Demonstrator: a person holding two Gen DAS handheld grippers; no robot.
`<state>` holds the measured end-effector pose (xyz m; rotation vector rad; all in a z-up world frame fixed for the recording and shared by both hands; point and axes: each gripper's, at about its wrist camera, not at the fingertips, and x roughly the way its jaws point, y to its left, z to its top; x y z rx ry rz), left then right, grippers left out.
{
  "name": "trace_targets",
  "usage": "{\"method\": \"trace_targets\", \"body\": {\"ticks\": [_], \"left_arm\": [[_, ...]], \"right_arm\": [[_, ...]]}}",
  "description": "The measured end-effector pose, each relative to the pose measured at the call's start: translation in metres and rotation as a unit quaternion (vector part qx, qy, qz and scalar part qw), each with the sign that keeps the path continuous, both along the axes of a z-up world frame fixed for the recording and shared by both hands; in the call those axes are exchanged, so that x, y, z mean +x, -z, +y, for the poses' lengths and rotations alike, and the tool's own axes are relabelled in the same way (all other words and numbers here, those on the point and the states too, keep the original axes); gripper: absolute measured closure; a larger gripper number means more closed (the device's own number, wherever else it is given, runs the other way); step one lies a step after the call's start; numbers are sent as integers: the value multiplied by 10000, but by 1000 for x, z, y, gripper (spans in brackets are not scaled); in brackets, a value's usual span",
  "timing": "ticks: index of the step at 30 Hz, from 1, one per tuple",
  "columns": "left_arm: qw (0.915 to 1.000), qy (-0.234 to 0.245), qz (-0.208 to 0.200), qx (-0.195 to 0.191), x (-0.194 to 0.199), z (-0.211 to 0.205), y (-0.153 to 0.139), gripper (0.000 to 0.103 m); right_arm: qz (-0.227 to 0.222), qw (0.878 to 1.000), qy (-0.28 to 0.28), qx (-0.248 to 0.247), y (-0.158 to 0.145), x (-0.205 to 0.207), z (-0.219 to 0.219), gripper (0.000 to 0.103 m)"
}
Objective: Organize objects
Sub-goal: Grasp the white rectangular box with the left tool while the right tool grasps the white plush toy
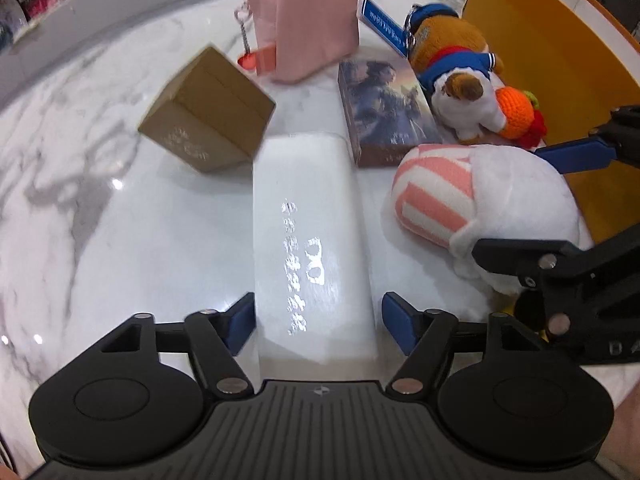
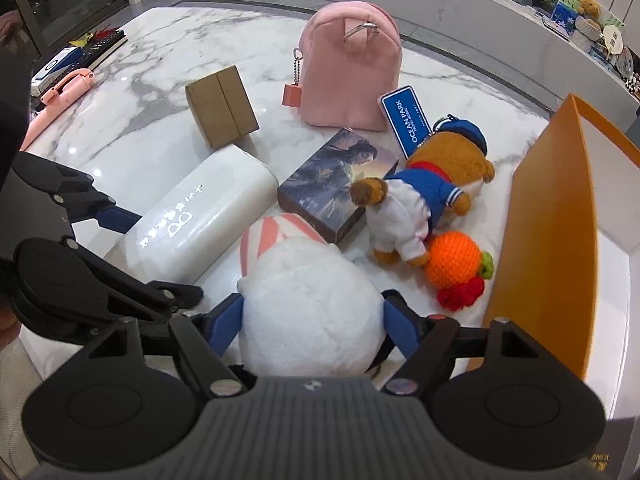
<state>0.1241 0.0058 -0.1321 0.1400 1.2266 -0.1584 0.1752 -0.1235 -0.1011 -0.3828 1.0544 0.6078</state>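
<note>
White plush (image 2: 308,312), lying on the tabletop (image 2: 132,80) beside the orange box (image 2: 548,216), sits squeezed in the right hand-held gripper (image 2: 310,322) and could slip free, while the left hand-held gripper (image 1: 318,320) straddles the white case (image 1: 310,224) unclamped.

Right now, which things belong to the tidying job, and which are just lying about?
In the job:
- white box, between the left tongs
- white plush, between the right tongs
- bear plush
- crochet orange
- picture box
- brown carton
- pink backpack
- orange box, likely the container

Lying about:
- pink handset
- far-counter clutter
</note>
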Motion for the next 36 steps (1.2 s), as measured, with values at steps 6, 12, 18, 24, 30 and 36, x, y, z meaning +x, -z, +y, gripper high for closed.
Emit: {"method": "trace_targets", "body": {"ticks": [6, 12, 18, 24, 30, 36], "left_arm": [[9999, -67, -37, -67, 6, 6, -2, 29], [9998, -98, -130, -132, 4, 6, -2, 33], [9999, -30, -63, -139, 0, 4, -5, 34], [9998, 39, -89, -164, -8, 2, -9, 34], [9995, 65, -208, -228, -12, 2, -27, 34], [9994, 66, -277, -216, -16, 8, -39, 34]], "right_arm": [[298, 9994, 120, 95, 9, 16, -1, 22], [268, 9995, 158, 73, 11, 14, 0, 23], [82, 9998, -114, -139, 7, 8, 5, 28], [85, 9998, -127, -115, 0, 9, 6, 30], [38, 10000, 24, 14, -16, 12, -1, 30], [-92, 9999, 83, 77, -35, 10, -8, 30]]}}
